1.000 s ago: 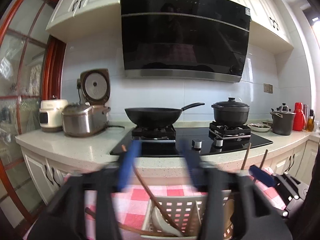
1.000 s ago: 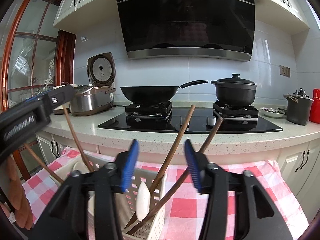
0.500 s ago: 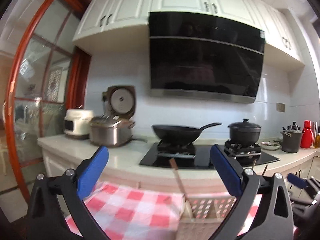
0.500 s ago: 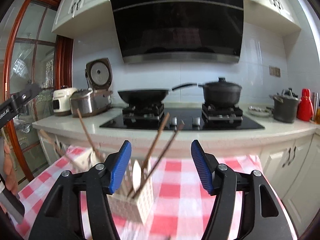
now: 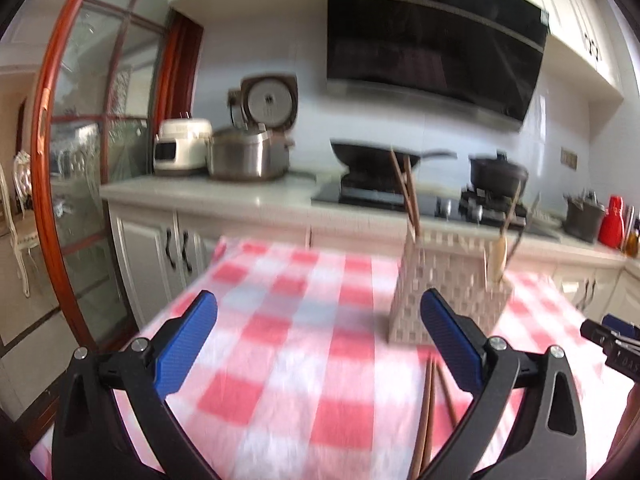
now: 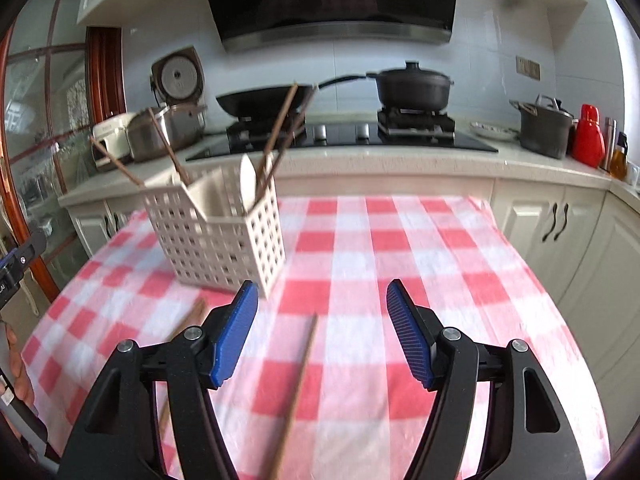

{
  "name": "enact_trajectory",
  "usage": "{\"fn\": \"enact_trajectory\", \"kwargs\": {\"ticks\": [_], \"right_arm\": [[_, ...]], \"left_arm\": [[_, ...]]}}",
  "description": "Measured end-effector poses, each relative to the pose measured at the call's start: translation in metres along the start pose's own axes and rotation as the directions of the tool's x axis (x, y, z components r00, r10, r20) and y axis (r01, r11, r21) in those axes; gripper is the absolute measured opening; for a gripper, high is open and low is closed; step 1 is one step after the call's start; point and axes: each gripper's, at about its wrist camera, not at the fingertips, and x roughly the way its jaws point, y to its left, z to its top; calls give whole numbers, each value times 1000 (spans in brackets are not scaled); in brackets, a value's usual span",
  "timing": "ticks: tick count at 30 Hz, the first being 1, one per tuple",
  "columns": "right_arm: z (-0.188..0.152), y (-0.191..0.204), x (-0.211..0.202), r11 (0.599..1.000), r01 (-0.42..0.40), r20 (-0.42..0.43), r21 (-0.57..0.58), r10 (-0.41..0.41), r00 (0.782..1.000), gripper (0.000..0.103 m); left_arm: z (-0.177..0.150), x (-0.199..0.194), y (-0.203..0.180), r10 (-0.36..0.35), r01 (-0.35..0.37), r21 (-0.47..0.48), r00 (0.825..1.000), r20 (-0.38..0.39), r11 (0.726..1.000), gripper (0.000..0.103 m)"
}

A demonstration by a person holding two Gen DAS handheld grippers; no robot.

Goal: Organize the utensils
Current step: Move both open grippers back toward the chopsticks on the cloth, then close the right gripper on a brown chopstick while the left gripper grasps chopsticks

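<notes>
Your left gripper (image 5: 318,344) tilts down over the tabletop (image 5: 280,360), jaws wide and empty; your right gripper (image 6: 318,334) points lower, jaws opening, empty above a chopstick (image 6: 298,388). Ahead, the basket (image 6: 224,232) holds utensils; open cloth lies to its right

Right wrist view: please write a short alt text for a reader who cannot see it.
The right gripper, jaws opening and empty, hangs over a red-checked tablecloth above a loose wooden chopstick. Beyond stands a white perforated utensil basket holding chopsticks and a white spoon, before a kitchen stove.
</notes>
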Motion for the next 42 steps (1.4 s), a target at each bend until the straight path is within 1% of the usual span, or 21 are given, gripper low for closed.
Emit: {"fn": "enact_trajectory", "kwargs": {"ticks": [5,7,9,11,14,17,19,22,23,28,33,35,37,42], "right_arm": [[-23,-5,9,1000,15,-72,-2,-15,997,64],[-30,-6,15,1000,19,-98,1,-19,995,64],[-35,-7,23,1000,18,-127,8,-17,992,64],[-40,-5,31,1000,23,-157,11,-21,987,64],[-44,-4,44,1000,18,-199,17,-15,980,63],[-43,-1,57,1000,18,-246,23,-12,969,56],[-39,0,66,999,19,-282,29,-10,959,49],[-33,5,77,1000,14,-310,10,-10,951,44],[-32,6,80,1000,14,-319,3,-12,948,43],[-31,12,99,999,22,-363,-24,-29,931,28],[-29,15,104,998,34,-363,-52,-51,930,24],[-30,18,104,998,27,-363,-64,-48,930,19],[-31,20,102,997,13,-365,-78,-41,930,9],[-34,12,95,999,-3,-361,-39,-12,932,8]], "left_arm": [[-27,10,-1,-15,16,15,997,-73,1000,98],[-37,17,-5,-19,22,26,993,-113,999,98],[-43,24,-11,-26,32,42,990,-136,999,98],[-46,27,-17,-29,40,69,988,-153,997,98],[-48,26,-25,-31,47,111,989,-146,993,98],[-48,25,-29,-36,57,129,987,-157,990,98],[-49,27,-31,-51,77,141,982,-180,987,98],[-51,31,-31,-57,88,148,977,-203,985,98],[-51,32,-30,-59,91,146,976,-211,985,98],[-52,42,-23,-78,112,113,960,-269,987,98],[-54,47,-23,-109,147,101,945,-309,984,98],[-56,49,-25,-121,160,97,939,-322,982,96],[-57,52,-29,-137,179,93,929,-344,979,95],[-58,60,-41,-156,215,112,908,-388,970,81]]}}
